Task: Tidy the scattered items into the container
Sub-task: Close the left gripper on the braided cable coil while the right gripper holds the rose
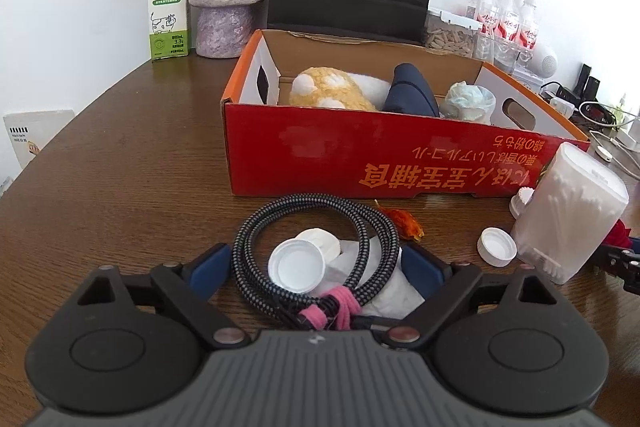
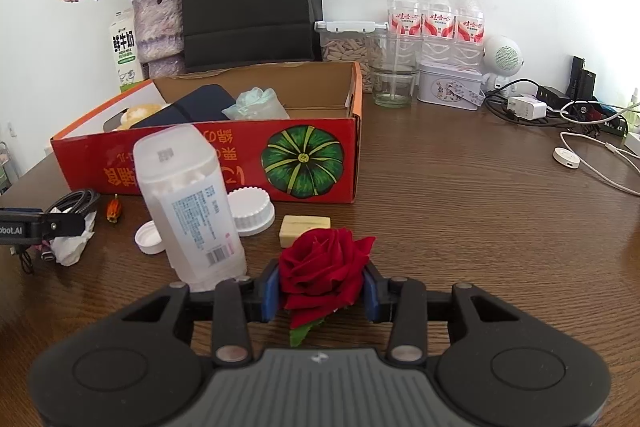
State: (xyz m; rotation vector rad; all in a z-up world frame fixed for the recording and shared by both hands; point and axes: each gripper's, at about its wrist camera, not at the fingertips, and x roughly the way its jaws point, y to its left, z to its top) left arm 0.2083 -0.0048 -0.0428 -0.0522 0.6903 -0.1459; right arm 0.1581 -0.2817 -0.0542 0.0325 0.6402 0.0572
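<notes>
rose pinched, cable straddled, box waiting

the red box [image 2: 208,163] sits toward the back of the desk [image 2: 460,211], open-topped, already holding a plush slipper [image 1: 332,89], a navy pouch [image 1: 410,91] and a crumpled mask [image 1: 470,99]. loose things lie along its front wall: the cotton swab jar [image 2: 192,203], a ridged lid [image 2: 252,211], a small cap [image 2: 150,237], a pale eraser [image 2: 304,227] and a dried orange bud [image 2: 113,209].

the right gripper [image 2: 322,291] is clenched on the red rose [image 2: 320,267], blue pads pressing the petals from both sides. the left gripper [image 1: 316,267] is spread wide around the coiled cable [image 1: 316,251], which lies on a crumpled tissue [image 1: 384,287] with a white bottle cap [image 1: 296,265] inside its loop.

risks as i judge them: the soft bloom could crush or slip free on the way over the box wall, and closing on the cable may catch the cap or tissue too, or loosen the coil. the swab jar leans just beside the right gripper and could topple if nudged.
</notes>
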